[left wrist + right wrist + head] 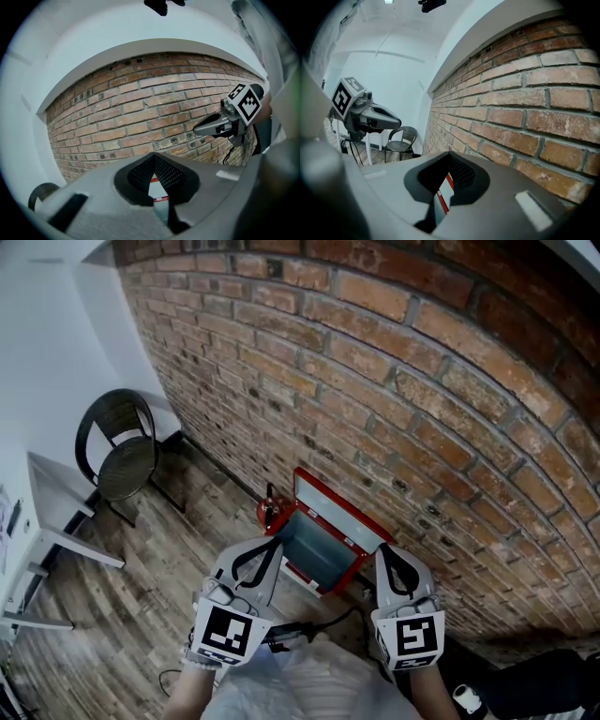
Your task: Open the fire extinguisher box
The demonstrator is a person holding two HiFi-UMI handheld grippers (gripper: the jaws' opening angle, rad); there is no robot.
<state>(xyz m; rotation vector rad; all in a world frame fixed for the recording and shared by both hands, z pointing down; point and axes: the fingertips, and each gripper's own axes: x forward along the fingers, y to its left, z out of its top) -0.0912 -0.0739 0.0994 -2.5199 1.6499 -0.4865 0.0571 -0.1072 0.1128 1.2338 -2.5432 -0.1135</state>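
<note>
The red fire extinguisher box (323,542) stands on the wood floor against the brick wall, its lid (345,510) raised toward the wall and the inside showing. A red extinguisher (270,512) stands at its left corner. My left gripper (265,543) and right gripper (382,555) hang side by side above the box, apart from it, both shut with nothing between the fingers. In the left gripper view the left gripper (153,155) has its tips meeting, with a strip of the box (160,199) below. The right gripper (449,154) looks the same in its own view.
A dark round-backed chair (122,451) stands to the left by the wall's corner. A white table (58,521) juts in from the left edge. A black cable (323,622) lies on the floor in front of the box. The brick wall (422,381) runs behind it.
</note>
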